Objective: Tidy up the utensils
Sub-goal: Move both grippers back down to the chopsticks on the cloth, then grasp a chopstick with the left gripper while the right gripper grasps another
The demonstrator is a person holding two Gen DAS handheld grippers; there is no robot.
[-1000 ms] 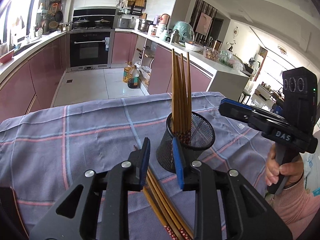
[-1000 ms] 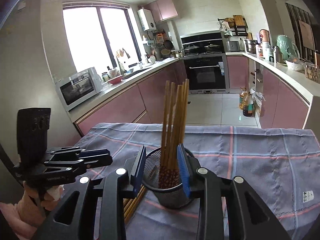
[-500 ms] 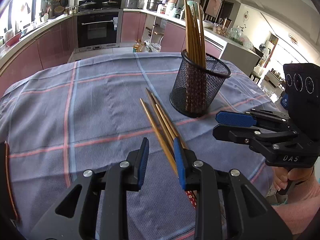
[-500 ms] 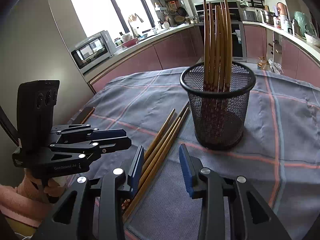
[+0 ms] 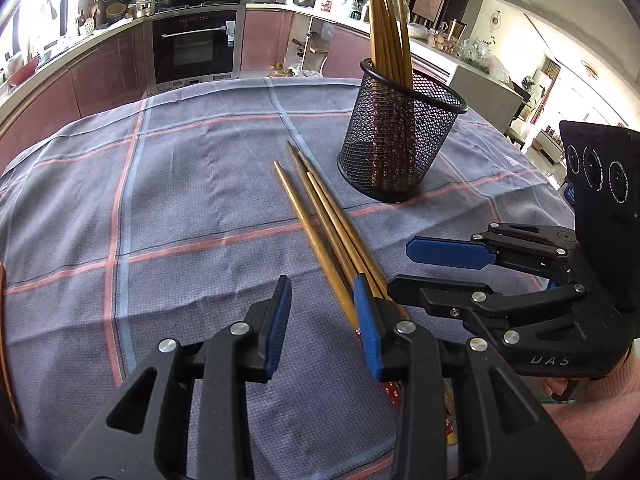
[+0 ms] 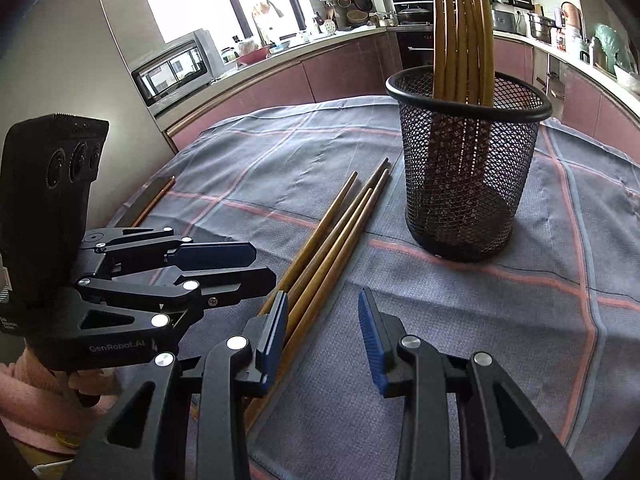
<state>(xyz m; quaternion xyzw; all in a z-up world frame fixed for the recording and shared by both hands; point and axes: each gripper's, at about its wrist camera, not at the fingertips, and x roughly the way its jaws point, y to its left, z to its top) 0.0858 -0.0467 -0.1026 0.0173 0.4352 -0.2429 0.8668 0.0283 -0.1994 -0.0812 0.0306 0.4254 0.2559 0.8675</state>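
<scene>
Low over a cloth-covered counter (image 5: 200,200), two hand-held grippers face a loose bundle of four wooden chopsticks (image 5: 320,216) lying flat on the grey plaid cloth, just beside a black mesh holder (image 5: 400,140). More chopsticks (image 6: 460,32) stand upright inside that holder. The left gripper (image 5: 322,320) has its blue-padded fingers apart, its jaws having just been opening; the handle ends of the loose chopsticks run under its right finger, and nothing sits between the pads. The right gripper (image 6: 322,332) likewise has its fingers parted with only cloth between them, the chopsticks passing under its left finger. Each gripper shows in the other's view, held at the bundle's near end by a hand in a pink sleeve (image 6: 28,392). Behind the counter lies a kitchen with a built-in oven (image 5: 192,44) and a microwave (image 6: 172,68).
</scene>
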